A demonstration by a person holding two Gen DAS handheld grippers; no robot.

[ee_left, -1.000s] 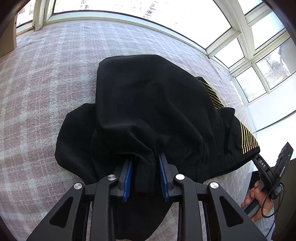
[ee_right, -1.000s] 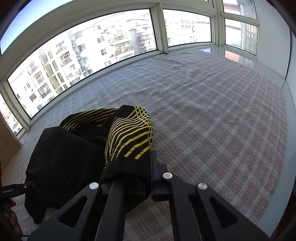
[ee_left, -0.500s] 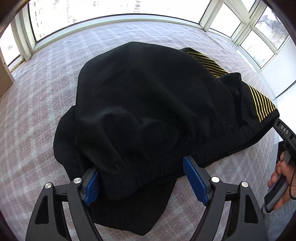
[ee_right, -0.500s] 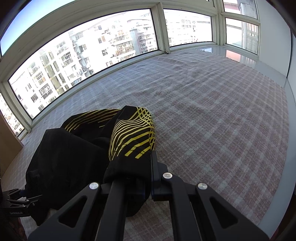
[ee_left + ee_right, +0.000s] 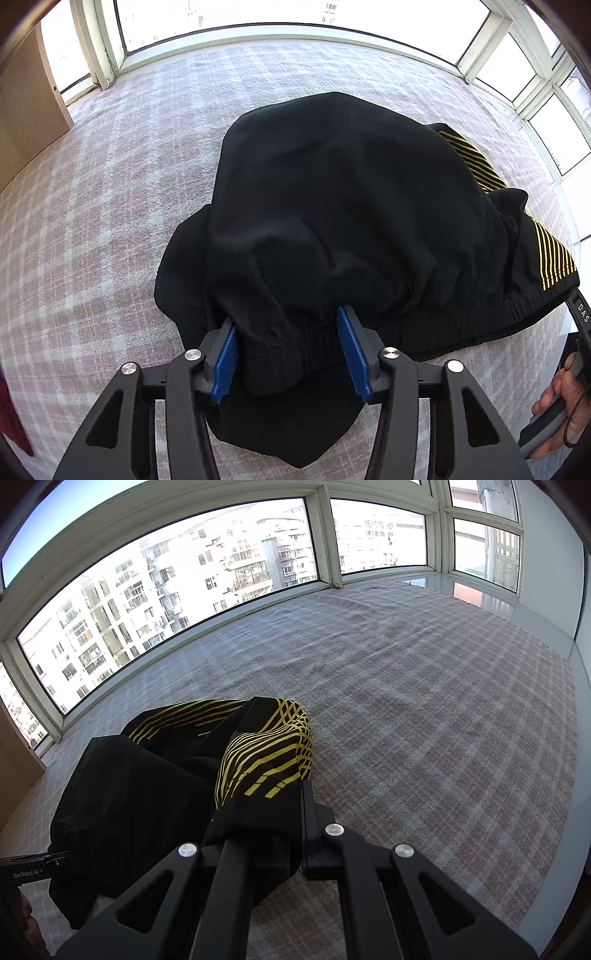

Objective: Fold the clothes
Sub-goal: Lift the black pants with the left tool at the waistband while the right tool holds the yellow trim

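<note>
Black shorts with yellow stripes [image 5: 343, 206] lie bunched on a pink-grey checked bedcover [image 5: 110, 206]. My left gripper [image 5: 290, 354] points steeply down over the elastic waistband [image 5: 291, 343]. Its jaws are closing, with the waistband between the blue pads [image 5: 224, 363] but not squeezed. My right gripper [image 5: 295, 812] is shut on the yellow-striped end of the shorts [image 5: 266, 764] and holds it a little off the cover. That gripper [image 5: 580, 314] also shows at the right edge of the left wrist view, with a hand [image 5: 561, 402] on its handle.
Window frames [image 5: 328, 572] run along the far edges of the bedcover [image 5: 443, 709]. A wooden panel [image 5: 26, 107] stands at the far left. A dark red thing [image 5: 13, 421] peeks in at the lower left edge. A white ledge [image 5: 546, 904] borders the cover's right side.
My left gripper let go of the waistband, spread wide, shifted slightly, and has narrowed again around the waistband. The right gripper and its hold on the striped end are unchanged.
</note>
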